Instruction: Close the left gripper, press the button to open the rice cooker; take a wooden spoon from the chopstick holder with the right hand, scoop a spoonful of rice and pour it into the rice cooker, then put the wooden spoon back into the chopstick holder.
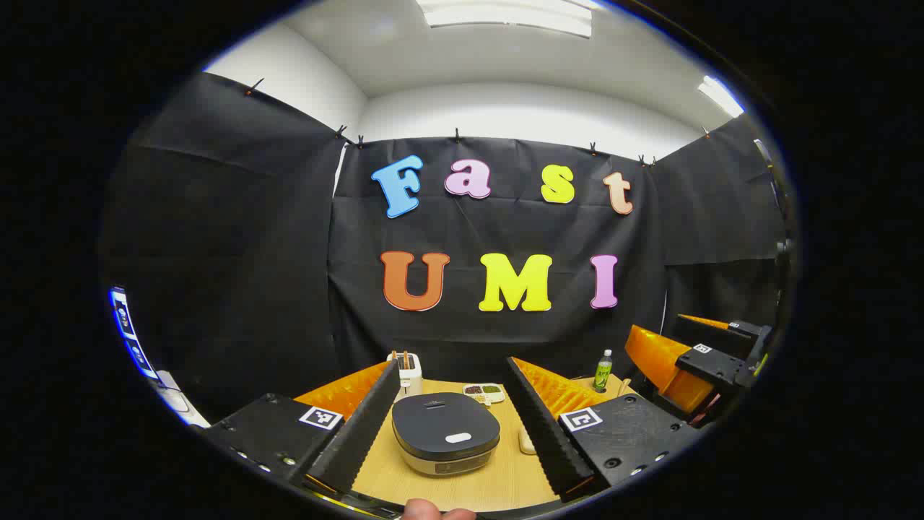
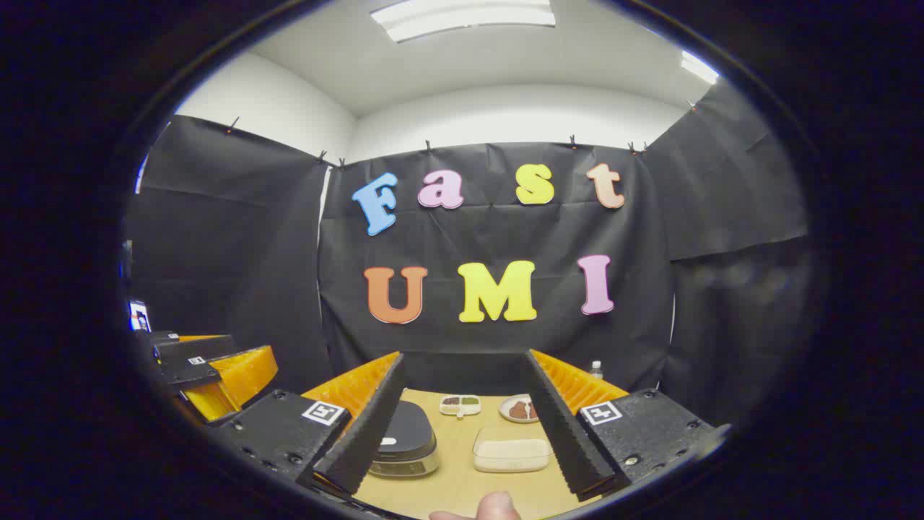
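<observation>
A light wooden table stands in a booth under white ceiling lights. In the left gripper view, the white chopstick holder stands at the back left, the closed rice cooker sits centred, and a green bottle is far right. The left gripper is spread wide, empty. In the right gripper view, a clear rice container lies between the released fingers of the right gripper.

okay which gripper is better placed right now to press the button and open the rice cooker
Left. In the left gripper view the closed rice cooker sits centred between the left gripper jaws, button facing it. In the right gripper view it lies off to the side, partly behind a finger. Jaws need closing first.
</observation>
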`<state>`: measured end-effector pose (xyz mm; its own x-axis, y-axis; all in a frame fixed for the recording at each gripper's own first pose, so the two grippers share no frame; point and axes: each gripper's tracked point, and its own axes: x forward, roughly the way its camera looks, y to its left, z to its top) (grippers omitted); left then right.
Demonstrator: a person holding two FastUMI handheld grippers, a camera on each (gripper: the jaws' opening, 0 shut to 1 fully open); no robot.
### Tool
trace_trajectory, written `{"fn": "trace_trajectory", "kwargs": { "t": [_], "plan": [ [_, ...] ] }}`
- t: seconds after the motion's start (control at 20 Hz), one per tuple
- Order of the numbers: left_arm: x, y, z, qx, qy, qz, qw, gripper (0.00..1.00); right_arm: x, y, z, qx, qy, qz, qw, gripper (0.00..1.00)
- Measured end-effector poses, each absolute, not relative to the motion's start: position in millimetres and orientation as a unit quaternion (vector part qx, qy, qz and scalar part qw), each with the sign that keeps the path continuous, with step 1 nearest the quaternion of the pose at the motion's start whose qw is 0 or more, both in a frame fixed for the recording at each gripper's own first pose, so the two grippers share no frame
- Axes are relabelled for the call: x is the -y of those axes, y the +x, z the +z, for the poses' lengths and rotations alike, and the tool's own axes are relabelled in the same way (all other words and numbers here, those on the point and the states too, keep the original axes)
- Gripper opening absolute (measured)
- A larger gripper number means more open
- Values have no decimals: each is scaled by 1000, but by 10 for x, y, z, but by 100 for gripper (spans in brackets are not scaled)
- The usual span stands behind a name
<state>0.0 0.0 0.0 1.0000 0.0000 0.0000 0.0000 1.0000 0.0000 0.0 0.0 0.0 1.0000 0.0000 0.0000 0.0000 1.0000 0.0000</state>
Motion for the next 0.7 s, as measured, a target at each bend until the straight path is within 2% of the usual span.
{"fn": "trace_trajectory", "kwargs": {
  "t": [0.25,0.7],
  "plan": [
    [110,28,-31,-3,3,-13,1000,94,161,-17,64,11,1,-25,1000,100],
    [38,89,-33,-12,-5,0,1000,94,249,51,48,10,6,-40,999,100]
  ]
}}
